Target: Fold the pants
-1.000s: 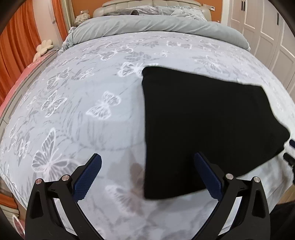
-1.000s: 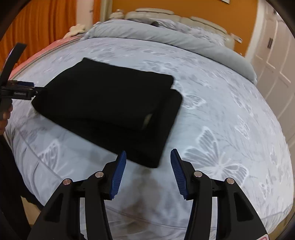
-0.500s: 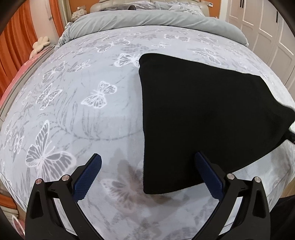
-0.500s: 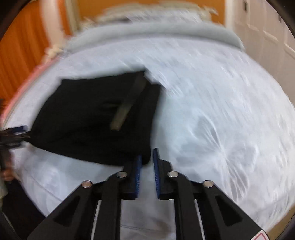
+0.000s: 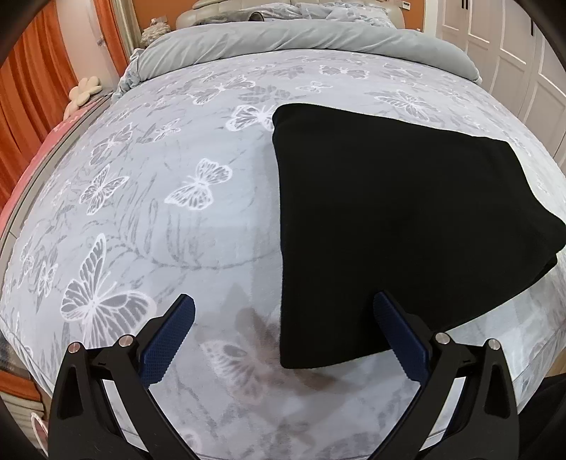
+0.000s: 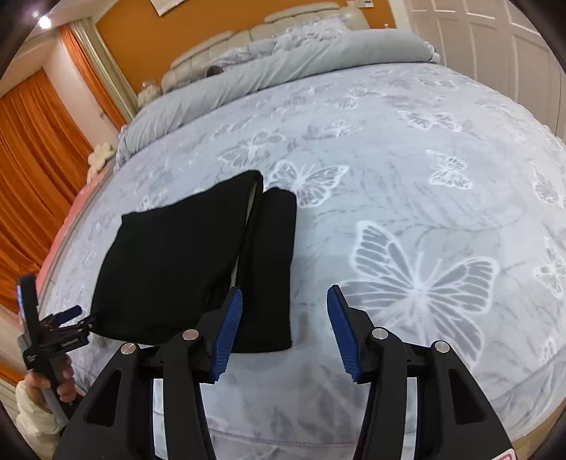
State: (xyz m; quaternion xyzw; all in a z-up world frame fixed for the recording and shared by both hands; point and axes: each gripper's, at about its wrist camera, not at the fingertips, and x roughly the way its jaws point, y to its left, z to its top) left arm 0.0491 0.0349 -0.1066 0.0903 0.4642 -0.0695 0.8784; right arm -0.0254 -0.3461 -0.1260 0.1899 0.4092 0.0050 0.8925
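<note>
Nearest in the left wrist view, the left gripper hangs above the near edge of the bed, its blue-padded fingers spread wide with nothing between them. The near left corner of the folded black pants lies in the gap between those fingers, below them on the butterfly-printed bedspread; whether the right-hand finger touches the cloth cannot be told.

In the right wrist view, the right gripper also has its fingers well apart and holds nothing. It hovers over the bedspread just off the near right corner of the pants. The left gripper shows at the far left of that view, held in the person's left hand, its tips close by the near left corner of the garment.

The pants sit near the foot edge of the bed as a flat, folded stack. The upper layer stops short on the right side, leaving a narrower strip of the lower layer uncovered, with a pale sliver showing along the step between them.

Farther off, a grey duvet is bunched across the head of the bed, in front of a padded headboard. Orange curtains hang on the left, and white panelled doors stand to the right.
</note>
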